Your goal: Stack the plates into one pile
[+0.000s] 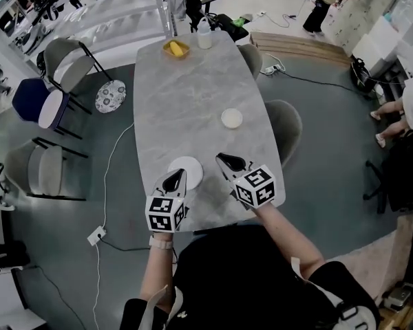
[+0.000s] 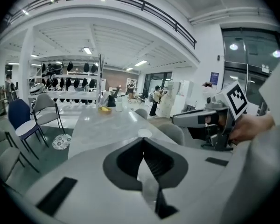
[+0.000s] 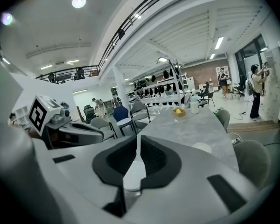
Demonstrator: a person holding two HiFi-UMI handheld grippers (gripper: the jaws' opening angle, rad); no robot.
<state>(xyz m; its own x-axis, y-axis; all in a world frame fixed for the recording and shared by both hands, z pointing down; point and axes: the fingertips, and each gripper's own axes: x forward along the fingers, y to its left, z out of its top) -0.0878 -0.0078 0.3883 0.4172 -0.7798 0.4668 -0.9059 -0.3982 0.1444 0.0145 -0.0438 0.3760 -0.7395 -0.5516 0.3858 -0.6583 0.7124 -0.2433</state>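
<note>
Large plate (image 1: 186, 171) and small plate (image 1: 232, 118) are lying apart on the bench (image 1: 193, 88), unstacked; left gripper (image 1: 175, 179) and right gripper (image 1: 226, 161) are hovering, pressed together, empty.

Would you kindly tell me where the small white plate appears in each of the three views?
Head view: small white plate right of the table middle.
Left gripper view: small white plate just below the picture's middle, near the table's right edge.
Right gripper view: small white plate lower right, near the table's right edge.
Shared landmark: yellow bowl at the table's far end.
</note>
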